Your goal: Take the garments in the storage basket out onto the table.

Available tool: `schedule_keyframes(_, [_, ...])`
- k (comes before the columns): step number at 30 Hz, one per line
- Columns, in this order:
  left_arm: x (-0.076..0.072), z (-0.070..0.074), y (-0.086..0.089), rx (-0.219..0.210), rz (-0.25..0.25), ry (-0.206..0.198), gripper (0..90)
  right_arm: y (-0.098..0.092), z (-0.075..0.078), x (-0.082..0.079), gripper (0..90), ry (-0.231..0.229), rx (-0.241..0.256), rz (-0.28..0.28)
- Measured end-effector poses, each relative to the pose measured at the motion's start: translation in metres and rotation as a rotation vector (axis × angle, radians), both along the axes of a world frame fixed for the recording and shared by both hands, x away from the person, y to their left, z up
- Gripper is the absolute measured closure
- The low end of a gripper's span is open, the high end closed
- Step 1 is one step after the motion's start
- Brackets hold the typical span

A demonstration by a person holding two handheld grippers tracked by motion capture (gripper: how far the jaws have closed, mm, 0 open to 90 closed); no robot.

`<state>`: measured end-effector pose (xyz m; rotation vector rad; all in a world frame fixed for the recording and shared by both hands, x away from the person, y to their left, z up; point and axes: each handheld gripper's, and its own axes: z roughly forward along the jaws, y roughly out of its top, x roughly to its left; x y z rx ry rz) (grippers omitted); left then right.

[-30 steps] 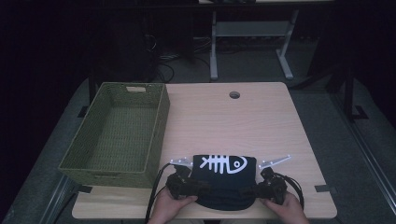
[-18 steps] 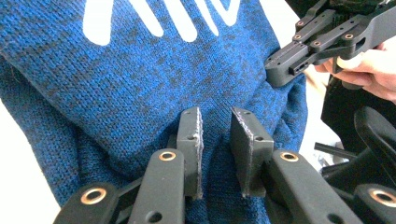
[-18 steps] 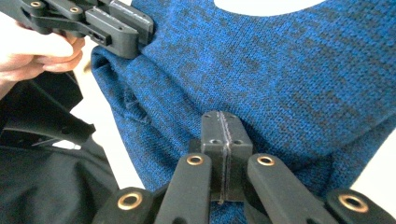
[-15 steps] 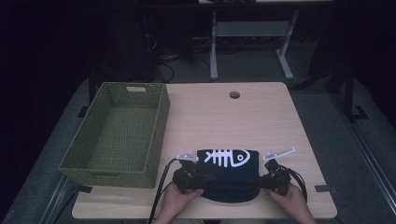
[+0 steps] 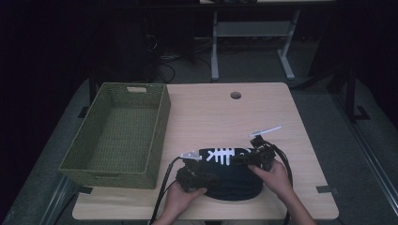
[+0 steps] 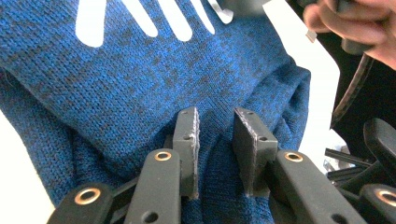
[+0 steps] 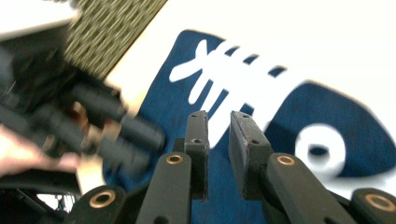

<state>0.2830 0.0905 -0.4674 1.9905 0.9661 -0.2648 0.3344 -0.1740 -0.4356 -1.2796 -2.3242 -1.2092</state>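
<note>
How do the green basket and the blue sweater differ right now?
The basket is stiff, woven, green and stands untouched with nothing in it; the sweater is soft, blue knit with a white fish-bone print, bunched between the left gripper and right gripper. Both rest on the table.

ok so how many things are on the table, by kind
Baskets: 1, the green woven basket at the table's left.
Clothes: 1, the dark blue knitted top with a white fish-bone print, at the near edge.
Grippers: 2, the left gripper and the right gripper, both at the top.
Total: 4
</note>
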Motion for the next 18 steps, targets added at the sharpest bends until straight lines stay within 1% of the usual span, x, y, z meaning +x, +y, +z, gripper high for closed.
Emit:
schedule_keyframes(1, [0.0,0.0,0.0,-0.002,0.001,0.001,71.0,0.004,0.0,0.006,77.0,0.003,-0.005,-0.009])
schedule_keyframes(2, [0.0,0.0,0.0,-0.002,0.001,0.002,71.1,0.009,-0.001,0.013,77.4,0.001,0.002,-0.019])
schedule_keyframes(3, [-0.001,0.0,0.0,-0.003,0.002,0.005,71.2,0.01,-0.003,0.018,78.2,0.01,0.012,-0.029])
schedule_keyframes(4, [0.0,-0.001,0.001,-0.005,0.003,0.006,71.3,0.014,-0.006,0.023,79.3,0.022,-0.006,-0.037])
schedule_keyframes(6, [0.0,-0.001,0.001,-0.005,0.003,0.006,71.5,0.015,-0.007,0.025,79.4,0.023,-0.016,-0.037])
schedule_keyframes(7, [0.0,-0.001,0.001,-0.004,0.002,0.004,71.7,0.016,-0.011,0.027,80.4,0.042,-0.031,-0.039])
schedule_keyframes(8, [0.0,-0.001,0.001,-0.004,0.002,0.004,71.7,0.016,-0.011,0.027,80.4,0.042,-0.031,-0.039])
schedule_keyframes(10, [0.0,-0.001,0.001,-0.003,0.002,0.004,71.8,0.016,-0.012,0.027,81.4,0.064,-0.033,-0.043])
schedule_keyframes(13, [-0.001,-0.001,0.0,0.0,0.006,-0.004,72.1,0.017,-0.015,0.028,82.4,0.063,-0.042,-0.044])
schedule_keyframes(15, [-0.001,-0.001,0.001,-0.002,0.007,0.0,72.0,0.016,-0.015,0.028,79.7,0.063,-0.032,-0.044])
schedule_keyframes(16, [-0.001,-0.001,0.001,-0.002,0.007,0.0,71.6,0.016,-0.015,0.028,79.7,0.063,-0.032,-0.044])
schedule_keyframes(17, [-0.001,0.0,0.001,-0.012,0.008,0.006,70.4,0.014,-0.013,0.025,74.4,0.058,-0.004,-0.039])
schedule_keyframes(18, [-0.001,0.001,0.002,-0.017,0.007,0.009,70.4,0.014,-0.013,0.025,74.4,0.058,-0.004,-0.039])
